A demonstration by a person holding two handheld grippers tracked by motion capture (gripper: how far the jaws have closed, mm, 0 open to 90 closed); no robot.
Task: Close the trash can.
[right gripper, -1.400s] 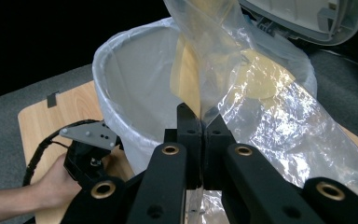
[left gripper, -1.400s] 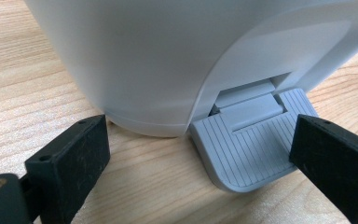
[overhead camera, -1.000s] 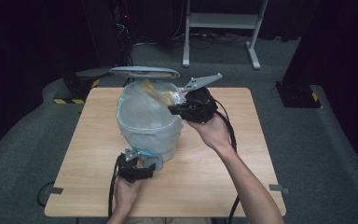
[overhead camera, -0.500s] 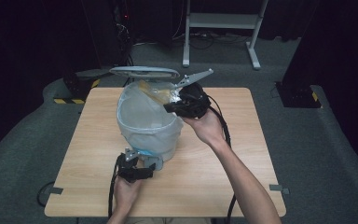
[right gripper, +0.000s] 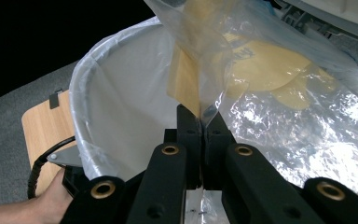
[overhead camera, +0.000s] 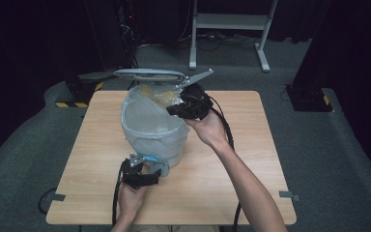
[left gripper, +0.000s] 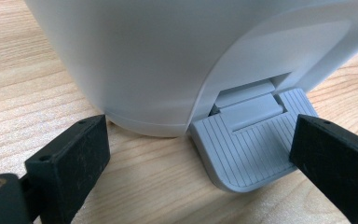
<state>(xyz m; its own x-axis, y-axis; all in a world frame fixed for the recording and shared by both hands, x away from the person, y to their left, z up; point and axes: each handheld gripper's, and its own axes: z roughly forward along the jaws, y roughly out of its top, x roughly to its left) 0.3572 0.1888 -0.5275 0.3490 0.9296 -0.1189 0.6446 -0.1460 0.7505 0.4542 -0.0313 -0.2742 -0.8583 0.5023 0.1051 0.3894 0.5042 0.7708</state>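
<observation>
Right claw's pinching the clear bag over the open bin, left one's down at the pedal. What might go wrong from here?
1. The right claw pinches just an edge of the clear bag, so the thin film may slip or tear.
2. The left claw stands open around the pedal; if it lets up, the lid may drop on the bag.
3. The bag could snag the liner at the bin's rim.

The right claw [overhead camera: 174,107] hides part of the yellow wrapper [overhead camera: 157,94] in the bin [overhead camera: 149,135]; wrapper print is unreadable. The desk's [overhead camera: 251,159] near edge is cropped.
</observation>
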